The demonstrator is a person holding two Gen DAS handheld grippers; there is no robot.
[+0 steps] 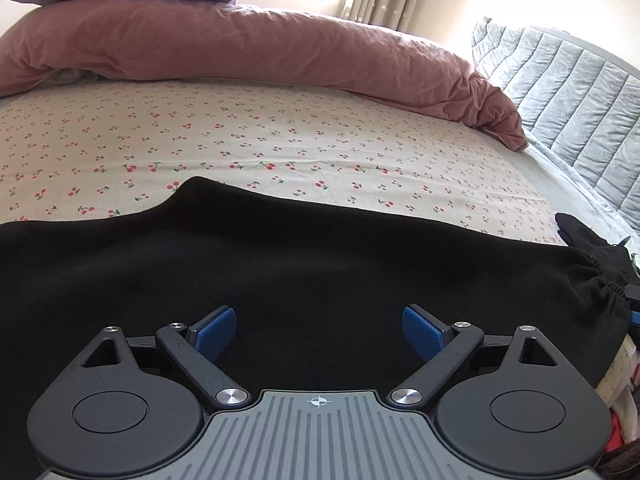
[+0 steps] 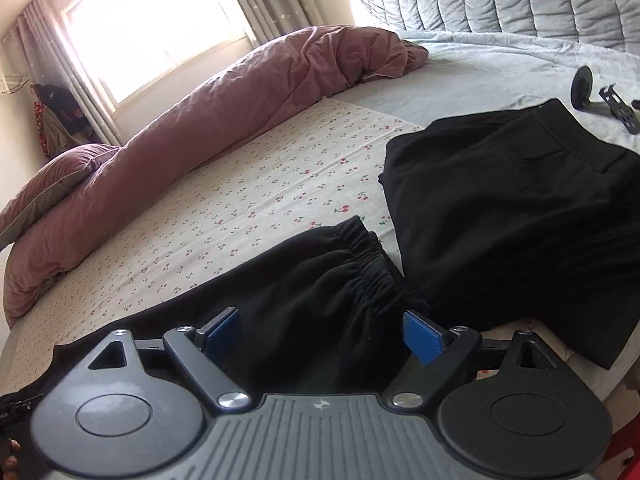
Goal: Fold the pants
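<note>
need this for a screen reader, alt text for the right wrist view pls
The open right gripper hovers over black pants with a gathered elastic cuff, lying on a cherry-print sheet. A second folded black garment lies to the right, a pink duvet behind.

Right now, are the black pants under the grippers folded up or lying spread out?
Spread out. The black fabric pants lie flat in one long strip across the cherry-print bedsheet, elastic gathered end untucked.

- Open cherry-print sheet (image 1: 280, 136) beyond the black pants (image 1: 300, 264), wide enough to pass.
- Blocked at the far side by the rolled pink duvet (image 1: 240, 48).
- Blocked rightward by a folded black garment (image 2: 520, 208) just beside the pants' elastic cuff (image 2: 372, 264).
</note>
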